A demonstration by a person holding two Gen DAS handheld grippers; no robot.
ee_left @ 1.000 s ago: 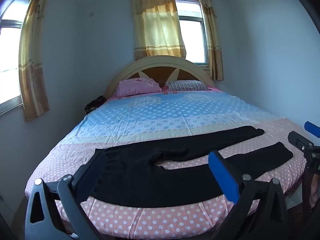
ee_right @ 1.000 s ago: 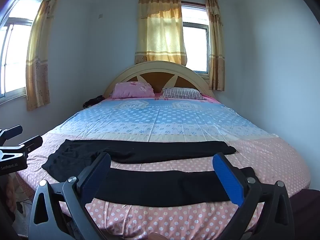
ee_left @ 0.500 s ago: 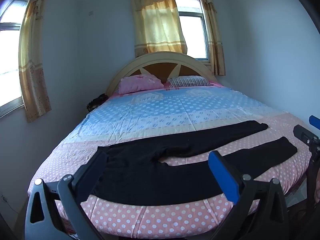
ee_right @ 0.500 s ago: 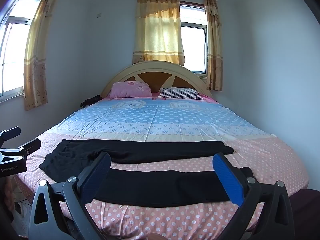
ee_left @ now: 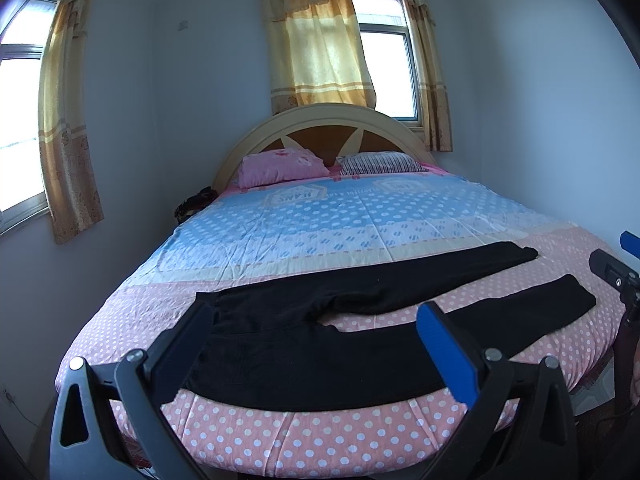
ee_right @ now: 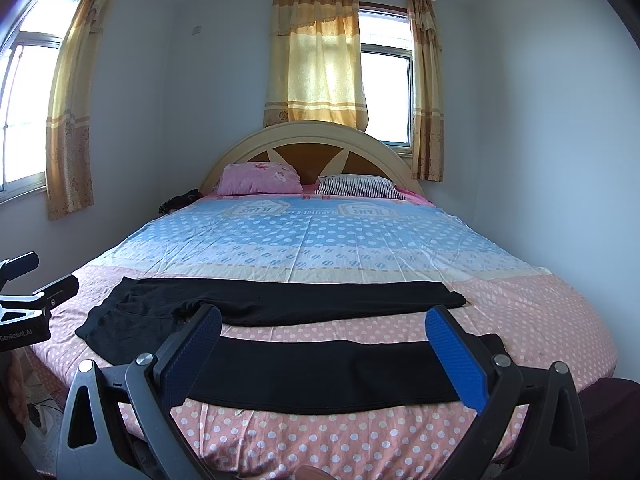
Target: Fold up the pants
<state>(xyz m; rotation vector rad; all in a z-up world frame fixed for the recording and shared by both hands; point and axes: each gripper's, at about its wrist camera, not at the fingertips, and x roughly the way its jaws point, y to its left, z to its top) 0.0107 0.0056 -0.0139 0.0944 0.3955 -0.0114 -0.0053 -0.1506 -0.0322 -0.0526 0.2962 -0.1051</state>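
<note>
Black pants (ee_left: pixel 320 344) lie flat across the foot of the bed (ee_left: pixel 320 436), waist at the left, two legs spread apart toward the right. They also show in the right wrist view (ee_right: pixel 304 376). My left gripper (ee_left: pixel 316 328) is open and empty, hovering in front of the waist end. My right gripper (ee_right: pixel 324 332) is open and empty, in front of the near leg. Each gripper shows at the edge of the other's view: the right one (ee_left: pixel 616 276), the left one (ee_right: pixel 36 292).
The bed has a pink dotted and blue sheet, a pink pillow (ee_left: pixel 280 168) and a striped pillow (ee_left: pixel 380 162) by the headboard. Walls close in on both sides. A dark bundle (ee_left: pixel 192 204) lies at the bed's far left corner.
Both grippers have shifted slightly; the left view now sits a little closer and lower toward the waist. The pants have not moved. Both grippers stay open.
</note>
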